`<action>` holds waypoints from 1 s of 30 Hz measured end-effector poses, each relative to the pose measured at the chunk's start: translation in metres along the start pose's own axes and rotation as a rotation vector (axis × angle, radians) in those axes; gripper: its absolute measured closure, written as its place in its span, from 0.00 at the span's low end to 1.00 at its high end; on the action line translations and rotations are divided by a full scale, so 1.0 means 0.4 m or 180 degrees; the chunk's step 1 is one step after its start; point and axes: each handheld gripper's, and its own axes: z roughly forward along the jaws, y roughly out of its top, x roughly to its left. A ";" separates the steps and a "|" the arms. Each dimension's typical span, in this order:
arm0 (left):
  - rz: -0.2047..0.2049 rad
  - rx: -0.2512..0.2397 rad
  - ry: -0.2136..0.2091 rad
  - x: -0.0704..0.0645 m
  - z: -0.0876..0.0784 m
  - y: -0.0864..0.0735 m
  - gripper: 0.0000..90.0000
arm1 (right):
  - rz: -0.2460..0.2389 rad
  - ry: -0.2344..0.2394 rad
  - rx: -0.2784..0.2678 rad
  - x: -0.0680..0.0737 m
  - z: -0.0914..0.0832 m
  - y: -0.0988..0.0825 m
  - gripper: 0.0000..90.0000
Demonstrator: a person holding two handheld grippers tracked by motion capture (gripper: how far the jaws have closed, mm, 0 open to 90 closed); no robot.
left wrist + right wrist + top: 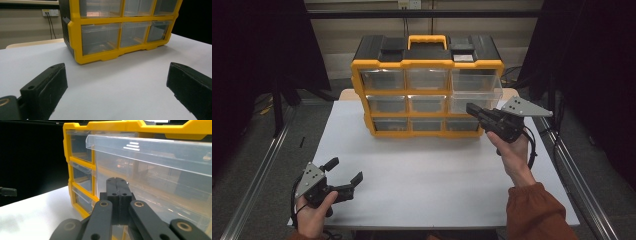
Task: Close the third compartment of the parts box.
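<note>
A white surface (427, 175) is seen, bordered by metal rails (257, 185) on both sides over a grey floor (312, 120). Black curtains (257, 45) are hung at left and right. A beige wall (512, 40) is visible behind, where a white socket (50, 12) with two black cables plugged in is mounted.

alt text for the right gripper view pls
The right claw, shut with nothing between its jaws, sits against the front of a clear drawer pulled partway out of a yellow-framed drawer cabinet on a white table.
</note>
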 end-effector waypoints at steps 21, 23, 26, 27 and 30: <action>0.0005 0.0011 -0.0031 -0.004 0.002 0.000 0.03 | 0.0101 -0.0233 -0.0060 -0.037 0.053 0.008 1.00; 0.0004 0.0000 -0.0026 -0.003 0.001 0.000 0.03 | 0.0127 -0.0228 -0.0064 -0.043 0.056 0.009 1.00; 0.0017 0.0002 -0.0020 -0.001 0.001 0.000 0.03 | 0.0111 -0.0245 -0.0052 -0.048 0.062 0.011 1.00; 0.0022 0.0004 -0.0022 -0.001 0.001 0.000 0.03 | 0.0122 -0.0255 -0.0055 -0.049 0.064 0.012 1.00; 0.0023 0.0008 -0.0023 -0.002 0.000 0.000 0.03 | 0.0104 -0.0280 -0.0054 -0.055 0.068 0.016 1.00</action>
